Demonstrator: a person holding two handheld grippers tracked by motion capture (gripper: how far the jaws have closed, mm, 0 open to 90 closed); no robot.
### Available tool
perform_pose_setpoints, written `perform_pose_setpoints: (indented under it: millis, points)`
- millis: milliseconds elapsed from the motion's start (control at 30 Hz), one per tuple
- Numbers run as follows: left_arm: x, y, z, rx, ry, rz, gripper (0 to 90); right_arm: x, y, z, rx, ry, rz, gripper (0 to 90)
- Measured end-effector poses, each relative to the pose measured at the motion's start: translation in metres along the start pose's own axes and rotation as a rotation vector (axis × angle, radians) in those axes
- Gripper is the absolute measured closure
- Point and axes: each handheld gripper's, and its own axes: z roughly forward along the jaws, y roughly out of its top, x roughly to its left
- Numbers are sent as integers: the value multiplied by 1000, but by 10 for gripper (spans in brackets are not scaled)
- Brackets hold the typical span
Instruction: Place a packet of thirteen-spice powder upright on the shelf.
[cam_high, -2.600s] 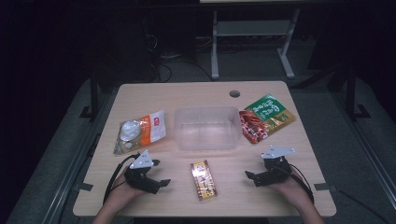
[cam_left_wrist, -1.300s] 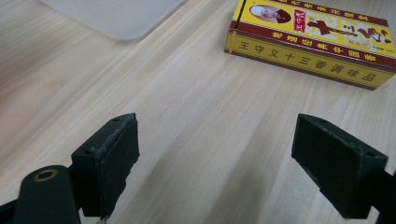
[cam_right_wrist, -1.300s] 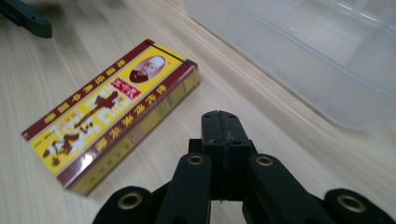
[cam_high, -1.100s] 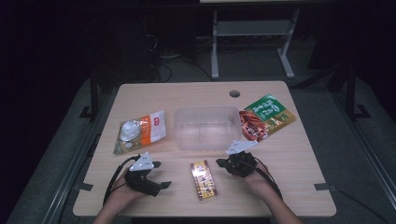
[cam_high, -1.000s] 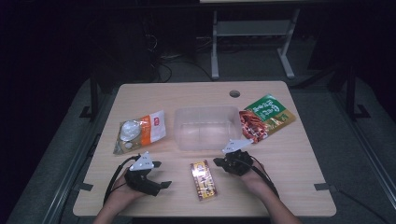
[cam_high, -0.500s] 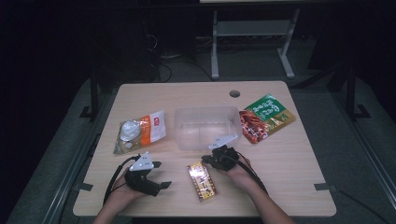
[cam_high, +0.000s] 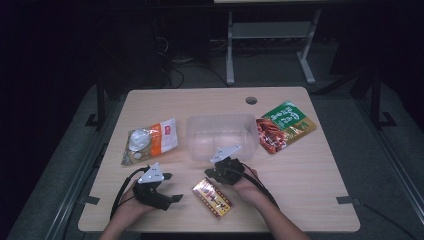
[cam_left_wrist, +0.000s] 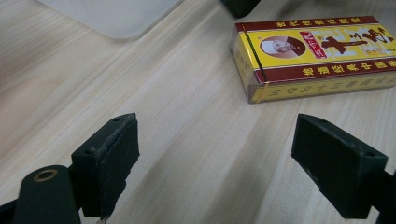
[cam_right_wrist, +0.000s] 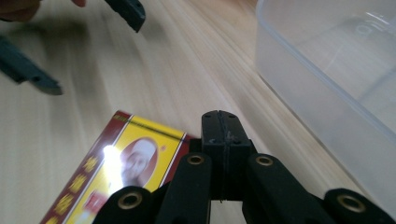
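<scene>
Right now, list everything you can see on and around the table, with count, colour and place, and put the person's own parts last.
table: one, light wood, centre of the high view.
clear container: one, transparent plastic, mid-table.
yellow and red box: one, flat at the near edge between the two grippers.
orange and white packet: one, left of the container.
green and red packet: one, right of the container.
metal stand: one, grey, on the floor behind the table.
left gripper: black, jaws open, over bare table.
right gripper: black, jaws shut, at the box's far end.

box (cam_right_wrist: 116, 172): near end cut off, part behind tongs | box print: blurred
</scene>
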Motion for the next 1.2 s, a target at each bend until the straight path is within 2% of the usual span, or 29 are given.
perform_pose_setpoints:
  millis: [33,67,100,133,233,333,433,467,533,600,667,767,867,933,1000,1133,1200]
  points:
    - [0,0,0,0,0,0,144,0,0,0,0,0,0,899]
    - [0,0,0,5,0,1,144,5,-3,-11,1,1,1,899]
    - [0,0,0,5,0,1,144,5,-3,-11,1,1,1,899]
    - [0,0,0,6,1,3,144,14,-6,-21,-2,9,-12,899]
    - [-1,0,0,-1,4,-3,144,22,-9,-28,-4,24,-12,899]
    - [0,0,0,6,5,0,146,40,-18,-36,16,52,-34,899]
    - [-1,0,0,4,3,-9,146,47,-21,-38,20,67,-34,899]
    - [-1,0,0,5,4,-8,146,54,-25,-40,25,79,-54,899]
    - [-1,0,0,3,5,-12,146,62,-27,-42,25,99,-46,899]
    - [0,0,0,9,6,-6,146,64,-28,-43,25,106,-43,899]
    - [1,0,0,19,9,10,146,76,-34,-44,36,128,-58,899]
    - [0,0,1,18,10,14,146,83,-40,-43,52,142,-66,899]
    - [-2,1,2,11,10,11,146,89,-44,-42,65,149,-93,899]
    - [-2,0,2,12,11,11,146,91,-44,-41,78,146,-95,899]
    - [-2,0,1,13,13,10,146,89,-46,-38,108,129,-113,899]
    - [-1,0,1,11,13,8,146,84,-47,-39,127,107,-118,899]
    - [0,0,1,18,11,14,146,76,-49,-41,134,89,-100,899]
